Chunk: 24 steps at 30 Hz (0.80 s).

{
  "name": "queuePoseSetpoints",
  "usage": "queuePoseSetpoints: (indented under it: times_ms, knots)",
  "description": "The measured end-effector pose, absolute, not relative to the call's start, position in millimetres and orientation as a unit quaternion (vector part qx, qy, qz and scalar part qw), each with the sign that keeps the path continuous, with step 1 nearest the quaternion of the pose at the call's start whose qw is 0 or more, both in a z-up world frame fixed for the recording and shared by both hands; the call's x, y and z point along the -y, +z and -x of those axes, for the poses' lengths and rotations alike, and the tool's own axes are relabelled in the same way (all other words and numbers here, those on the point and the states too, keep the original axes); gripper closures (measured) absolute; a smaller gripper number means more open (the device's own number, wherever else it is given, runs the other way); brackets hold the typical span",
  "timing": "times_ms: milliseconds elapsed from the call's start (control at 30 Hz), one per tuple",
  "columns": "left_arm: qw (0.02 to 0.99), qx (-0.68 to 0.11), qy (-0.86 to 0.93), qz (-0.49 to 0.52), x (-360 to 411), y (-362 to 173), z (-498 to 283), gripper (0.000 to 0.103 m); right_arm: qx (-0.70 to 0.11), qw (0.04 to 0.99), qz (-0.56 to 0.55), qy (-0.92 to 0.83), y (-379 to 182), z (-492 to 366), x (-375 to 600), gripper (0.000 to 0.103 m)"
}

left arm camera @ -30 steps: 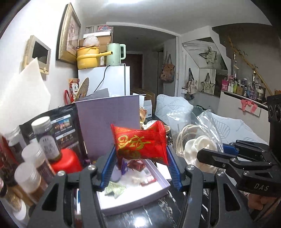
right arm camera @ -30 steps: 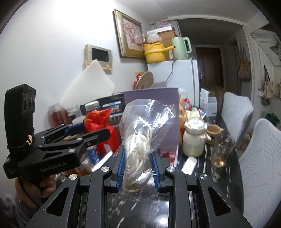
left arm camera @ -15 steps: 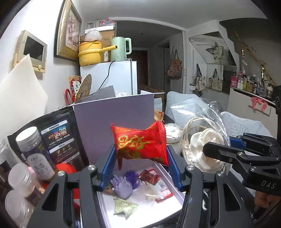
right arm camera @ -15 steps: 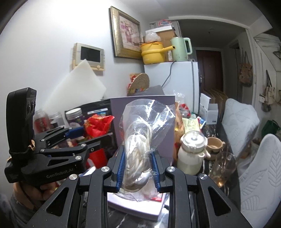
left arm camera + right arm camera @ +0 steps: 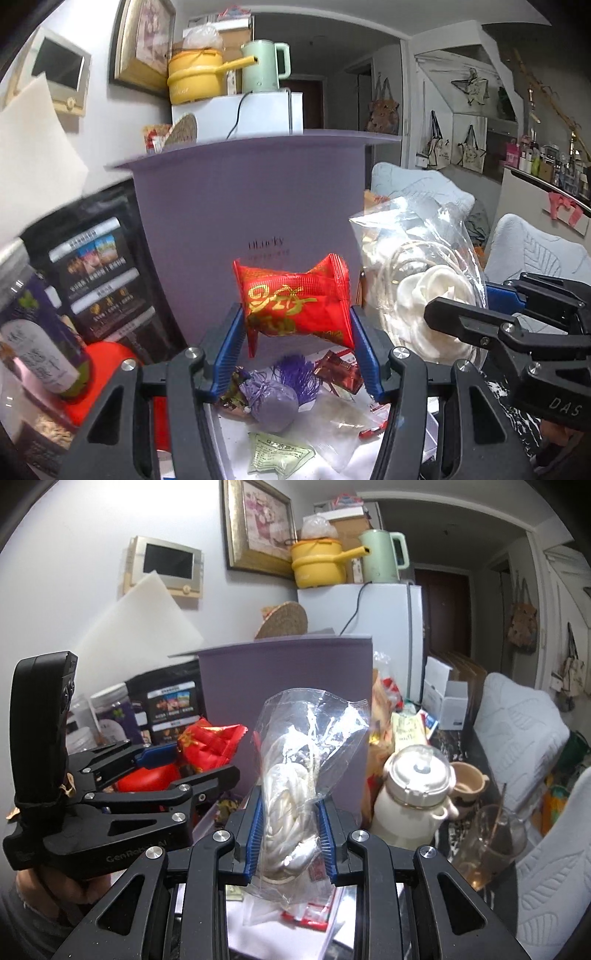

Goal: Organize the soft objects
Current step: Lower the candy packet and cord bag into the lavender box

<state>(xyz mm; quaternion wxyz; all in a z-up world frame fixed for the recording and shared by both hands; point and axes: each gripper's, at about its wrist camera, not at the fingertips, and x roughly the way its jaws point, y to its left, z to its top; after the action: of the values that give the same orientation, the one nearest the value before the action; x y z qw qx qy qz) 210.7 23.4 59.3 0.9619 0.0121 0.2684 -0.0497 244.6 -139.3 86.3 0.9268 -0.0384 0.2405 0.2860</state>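
Far left of the left gripper (image 5: 297, 345), jars and a black snack pouch (image 5: 98, 280) are crowding the table edge; a red-lidded container (image 5: 98, 360) is sitting just beside the left finger.

The left gripper is clamping a red foil packet (image 5: 295, 308) between its blue pads (image 5: 231, 345), holding it in the air. Directly below and ahead of the fingers, an open lavender box (image 5: 255, 229) is standing with its lid upright behind the packet. The tray beneath is already holding a purple tassel sachet (image 5: 275, 397), a small green sachet (image 5: 279, 456) and a few wrappers.

To the right of the left gripper, the right gripper (image 5: 291, 836) is pinching a clear bag of white cord (image 5: 299, 801) low on the bag, the loose top standing above the pads. From the right wrist camera, a cream lidded jar (image 5: 413, 792), a small mug (image 5: 467, 782) and a drinking glass (image 5: 491, 842) are standing just right of its fingers.

Judgement: both items appear poised for release into the box.

Risks:
- Both grippers are working close together over one small tray; they could knock each other.
- The slick, floppy bag may be sliding in the pads, or catching the box lid.
- A rightward swing could be tipping the glass or jar.
- Dropping from height could be scattering the light wrappers.
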Motion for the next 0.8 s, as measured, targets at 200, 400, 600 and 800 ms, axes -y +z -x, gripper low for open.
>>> queuePoseSetpoints:
  times_ms: [200,400,600,800]
  knots:
    - [0.957,-0.289,-0.033,-0.007,-23.3,35.4,-225.9,0.048,-0.266,0.916,0.035,0.299,65.7,-265.8,131.0,0.076]
    - [0.949,-0.315,-0.026,-0.008,-23.3,11.5,-240.7,0.048,-0.296,0.902,0.034,0.312,41.1,-284.6,131.3,0.076]
    - [0.939,-0.344,-0.026,-0.008,-23.3,-8.3,-252.0,0.048,-0.328,0.894,0.032,0.304,22.4,-299.3,133.4,0.076]
    - [0.926,-0.378,-0.021,-0.01,-26.6,-24.9,-261.0,0.048,-0.353,0.886,0.039,0.3,5.5,-306.8,130.6,0.076]
